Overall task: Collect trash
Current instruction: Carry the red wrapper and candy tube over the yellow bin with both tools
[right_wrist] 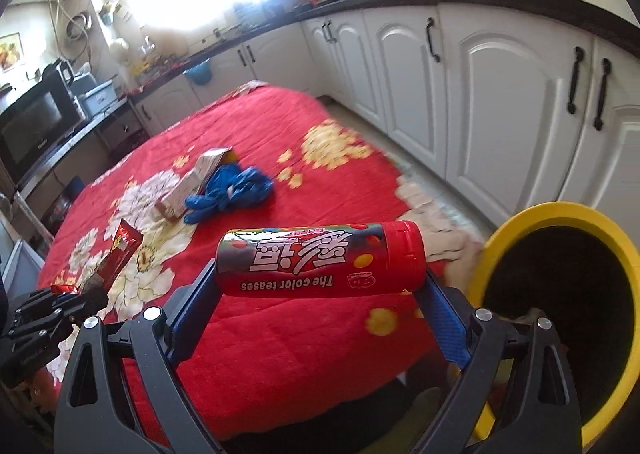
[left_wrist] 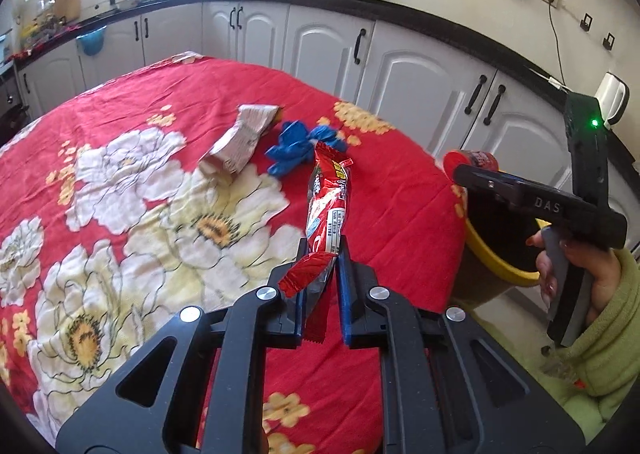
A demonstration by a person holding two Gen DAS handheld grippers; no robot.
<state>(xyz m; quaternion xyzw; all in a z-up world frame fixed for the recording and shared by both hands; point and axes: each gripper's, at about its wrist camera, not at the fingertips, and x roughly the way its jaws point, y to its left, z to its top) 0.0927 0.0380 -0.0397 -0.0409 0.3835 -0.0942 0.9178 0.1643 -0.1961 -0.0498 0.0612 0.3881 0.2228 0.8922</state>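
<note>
Your left gripper (left_wrist: 322, 254) has its jaws clenched on one red snack wrapper (left_wrist: 326, 198), pinched near its lower end. The wrapper's long axis runs away from you, top end pointing toward the far cabinets and tilted up off the bench (left_wrist: 120, 94); a crumpled red flap folds out to the left of the jaws. In the right wrist view the same wrapper (right_wrist: 120, 250) shows at far left, standing up from the left gripper (right_wrist: 60, 294).

Your right gripper (right_wrist: 320, 286) is grasping one red candy tube (right_wrist: 320, 258) end to end, jaws wide, one pad on the base and one on the red cap. Tube's long axis lies crosswise to the fingers, roughly level, cap end pointing right toward the bin (right_wrist: 560, 214). Printing reads upside down from this camera. From the left wrist view only the tube's end (left_wrist: 472, 160) pokes past the right gripper (left_wrist: 480, 178), held by your hand (left_wrist: 576, 278) in a green sleeve.

The tube hangs above the bench edge, near the bin's yellow rim but not over the opening as far as I can tell; that side is motion-blurred.

Still lying on the red floral cloth: one crumpled paper carton (left_wrist: 240, 138) and one blue bundle (left_wrist: 296, 146), probably gloves, touching each other. One bin, yellow rim, dark inside (left_wrist: 492, 250), sits just beside the bench's right edge.
</note>
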